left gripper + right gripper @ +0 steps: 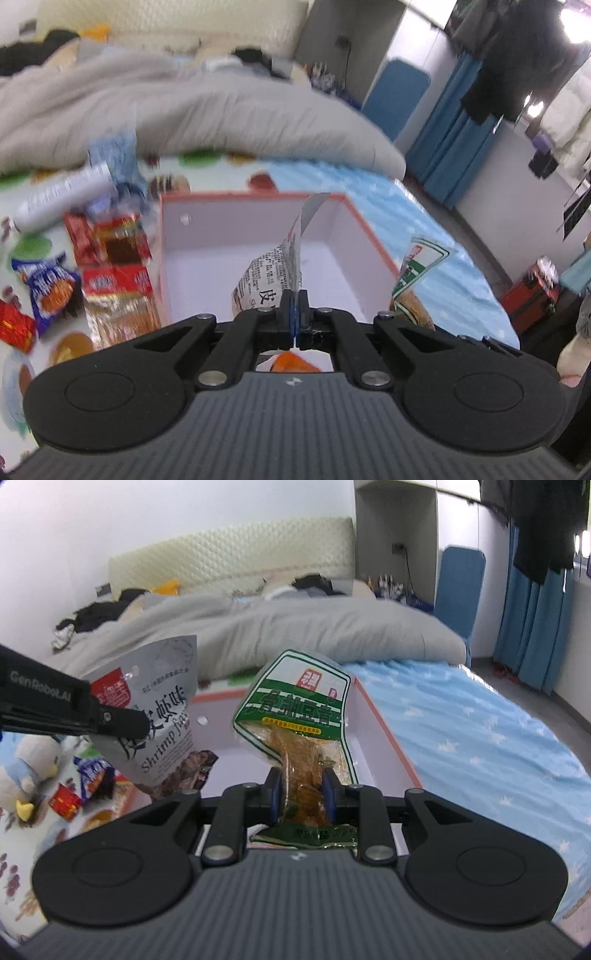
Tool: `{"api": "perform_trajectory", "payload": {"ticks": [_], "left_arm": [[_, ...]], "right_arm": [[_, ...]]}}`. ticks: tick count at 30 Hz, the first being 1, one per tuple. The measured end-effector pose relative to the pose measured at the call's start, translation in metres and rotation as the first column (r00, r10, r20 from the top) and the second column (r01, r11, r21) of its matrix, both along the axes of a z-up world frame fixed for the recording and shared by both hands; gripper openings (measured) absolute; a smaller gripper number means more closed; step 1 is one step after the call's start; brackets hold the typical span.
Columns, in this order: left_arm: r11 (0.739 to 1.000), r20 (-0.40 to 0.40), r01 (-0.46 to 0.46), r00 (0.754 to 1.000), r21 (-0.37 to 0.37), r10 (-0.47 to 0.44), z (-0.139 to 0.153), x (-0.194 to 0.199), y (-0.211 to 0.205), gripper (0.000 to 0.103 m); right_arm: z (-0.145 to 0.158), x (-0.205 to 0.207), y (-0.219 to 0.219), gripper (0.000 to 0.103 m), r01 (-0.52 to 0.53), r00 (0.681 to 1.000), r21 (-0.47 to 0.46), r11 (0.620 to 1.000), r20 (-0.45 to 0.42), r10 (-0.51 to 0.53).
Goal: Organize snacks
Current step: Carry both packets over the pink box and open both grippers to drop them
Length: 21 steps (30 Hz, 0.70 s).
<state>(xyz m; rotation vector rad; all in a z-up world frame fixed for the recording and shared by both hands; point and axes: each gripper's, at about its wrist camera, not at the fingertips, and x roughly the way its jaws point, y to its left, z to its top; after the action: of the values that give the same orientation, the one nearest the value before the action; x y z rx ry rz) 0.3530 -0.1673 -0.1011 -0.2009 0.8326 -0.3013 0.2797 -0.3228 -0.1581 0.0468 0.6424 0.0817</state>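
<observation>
Left gripper [294,314]: jaws pressed fully together on the edge of a grey shrimp-flavour packet [275,275], which stands up edge-on in front of the fingertips, over the open box [255,216]. From the right wrist view the same packet [162,716] hangs from the left gripper [142,725] above the box's left side.

Right gripper [303,794]: jaws partly closed, clamping a green-and-white packet [299,709] by its clear lower part; the packet rises upright from between the pads, over the box [373,716] interior near its right wall.

The box, white inside with an orange rim, sits on the bed [480,746]. Loose snack packets [110,258] lie on the bed beside the box's left wall. A grey duvet [221,110] lies beyond the box's far edge.
</observation>
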Motion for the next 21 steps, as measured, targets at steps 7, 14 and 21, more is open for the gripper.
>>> {"api": "perform_trajectory", "payload": {"ticks": [7, 14, 21], "left_arm": [[0.999, -0.101, 0.030, 0.995, 0.024, -0.028, -0.022, 0.021, 0.002, 0.001], [0.998, -0.076, 0.006, 0.997, 0.070, -0.001, -0.018, 0.016, 0.010, 0.051], [0.998, 0.000, 0.001, 1.000, 0.065, -0.001, 0.005, -0.004, 0.015, 0.051]], "right_arm": [[-0.021, 0.009, -0.003, 0.033, -0.002, 0.997, 0.015, 1.000, -0.075, 0.003], [-0.015, 0.004, -0.010, 0.056, 0.025, 0.998, 0.034, 0.999, -0.063, -0.023], [-0.001, -0.008, -0.012, 0.058, 0.007, 1.000, 0.060, 0.998, -0.024, -0.006]]}}
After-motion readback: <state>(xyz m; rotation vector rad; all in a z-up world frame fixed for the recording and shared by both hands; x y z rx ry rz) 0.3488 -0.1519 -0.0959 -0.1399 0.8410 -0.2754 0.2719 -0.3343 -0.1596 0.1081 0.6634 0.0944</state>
